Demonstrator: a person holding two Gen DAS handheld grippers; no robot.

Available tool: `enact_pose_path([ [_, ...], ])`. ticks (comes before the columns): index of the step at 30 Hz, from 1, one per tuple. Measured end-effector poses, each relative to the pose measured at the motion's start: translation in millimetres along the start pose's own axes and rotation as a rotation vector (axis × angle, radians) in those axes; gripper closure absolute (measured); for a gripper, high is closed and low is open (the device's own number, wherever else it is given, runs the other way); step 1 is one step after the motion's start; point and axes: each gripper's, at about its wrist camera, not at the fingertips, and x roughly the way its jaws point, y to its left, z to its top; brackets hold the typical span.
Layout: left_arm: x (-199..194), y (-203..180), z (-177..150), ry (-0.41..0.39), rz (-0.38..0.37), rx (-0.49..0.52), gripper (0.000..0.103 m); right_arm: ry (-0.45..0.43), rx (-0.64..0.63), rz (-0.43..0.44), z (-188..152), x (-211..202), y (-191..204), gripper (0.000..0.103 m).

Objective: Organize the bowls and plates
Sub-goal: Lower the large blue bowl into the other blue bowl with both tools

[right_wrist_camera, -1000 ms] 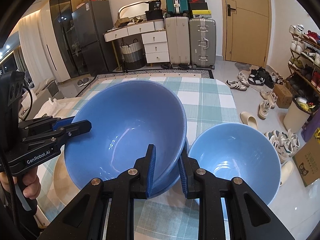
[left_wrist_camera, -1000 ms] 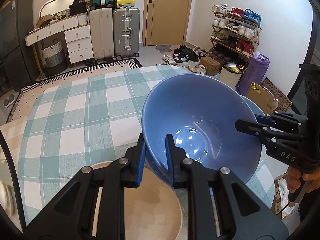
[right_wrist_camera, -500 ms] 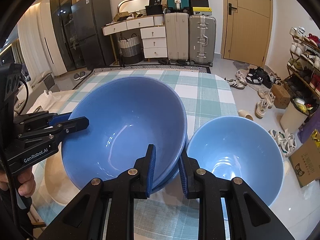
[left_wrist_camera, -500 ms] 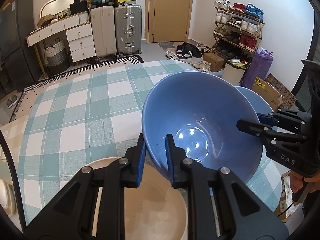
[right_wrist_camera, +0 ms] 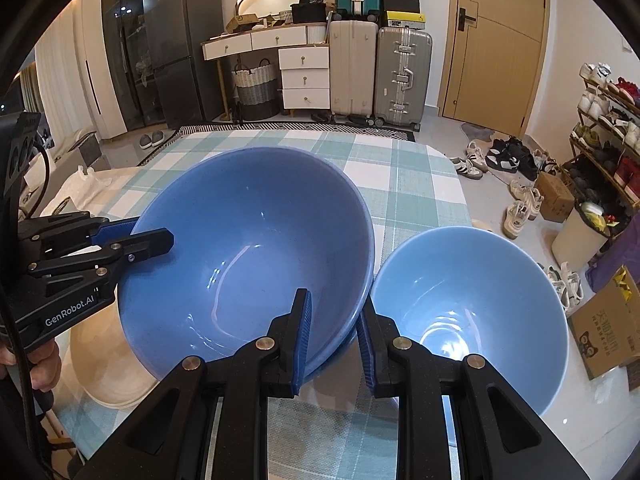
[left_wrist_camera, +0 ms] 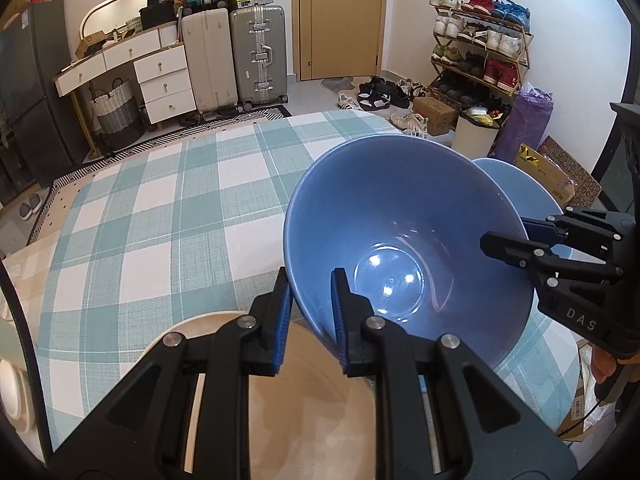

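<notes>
A large dark blue bowl (left_wrist_camera: pixel 404 240) is held tilted above the checked table; it also shows in the right wrist view (right_wrist_camera: pixel 248 256). My left gripper (left_wrist_camera: pixel 308 312) is shut on its near rim, and shows at the left in the right wrist view (right_wrist_camera: pixel 136 236). My right gripper (right_wrist_camera: pixel 332 332) is shut on the opposite rim, and shows at the right in the left wrist view (left_wrist_camera: pixel 508 240). The rim of a second dark bowl seems to sit just under it. A lighter blue bowl (right_wrist_camera: pixel 468 312) stands to the right. A cream plate (left_wrist_camera: pixel 312 392) lies below my left gripper.
The table has a teal and white checked cloth (left_wrist_camera: pixel 160 216). A cardboard box (right_wrist_camera: pixel 612 332) sits on the floor to the right. Suitcases (left_wrist_camera: pixel 256 56), a white drawer unit (left_wrist_camera: pixel 160 80) and a shoe rack (left_wrist_camera: pixel 480 52) stand beyond the table.
Both grippers have lifted the dark blue bowl slightly and tilted it; the cream plate shows more beneath the left gripper. Both grips are unchanged.
</notes>
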Motion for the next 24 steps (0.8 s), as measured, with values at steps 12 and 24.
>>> enact_pose_path([
  [12, 11, -4, -4, 0.006, 0.033, 0.018, 0.088, 0.003, -0.029, -0.035, -4, 8, 7, 0.08],
  [24, 16, 1, -6, 0.013, 0.042, 0.023, 0.088, -0.005, -0.059, -0.068, -7, 12, 11, 0.08],
])
